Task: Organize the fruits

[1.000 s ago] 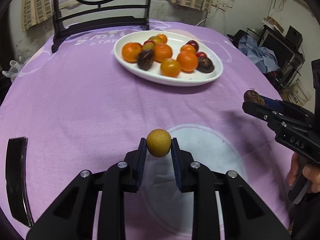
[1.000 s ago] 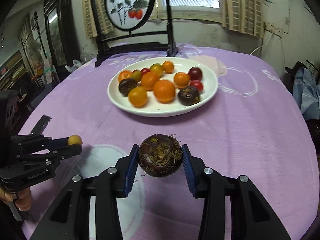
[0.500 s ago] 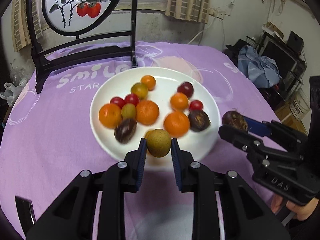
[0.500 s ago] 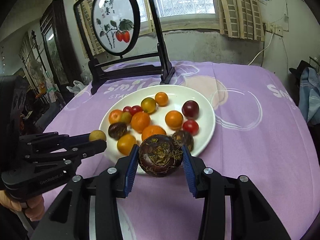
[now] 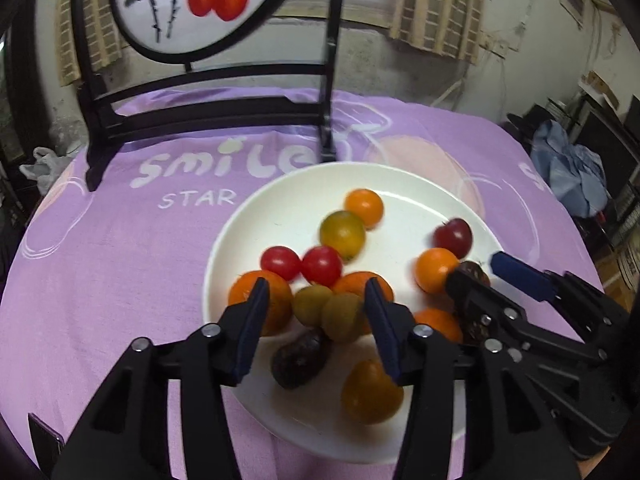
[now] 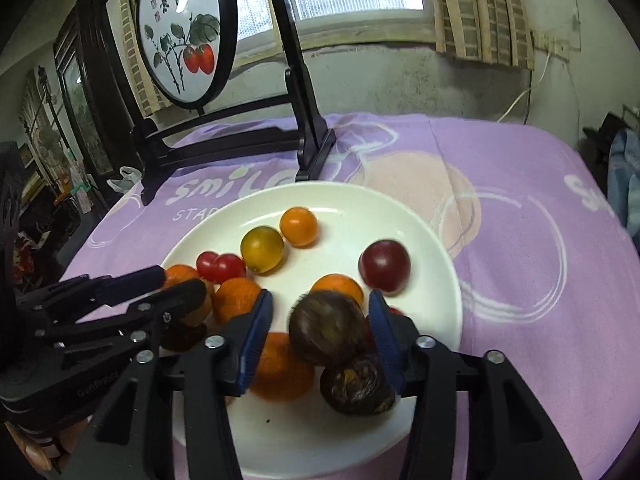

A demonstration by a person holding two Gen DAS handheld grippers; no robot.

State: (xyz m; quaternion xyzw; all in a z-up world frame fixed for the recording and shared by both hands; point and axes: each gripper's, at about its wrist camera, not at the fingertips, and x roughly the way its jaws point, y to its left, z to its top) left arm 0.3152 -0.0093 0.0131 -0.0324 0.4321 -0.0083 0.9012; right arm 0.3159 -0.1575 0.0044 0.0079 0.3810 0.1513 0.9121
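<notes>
White plate of mixed fruits at frame centre on the purple-clothed desk, yellow-brown fruit between the spread fingers of the open left hand-held gripper, dark round fruit blurred between the open right hand-held gripper fingers, above the plate

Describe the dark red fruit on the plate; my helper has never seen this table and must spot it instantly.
Find the white plate on the purple cloth, before the round painted screen. On the plate's right side, just behind an orange, sits the dark red fruit. It alone is smooth and maroon, bigger than the two bright cherry tomatoes opposite.
</notes>
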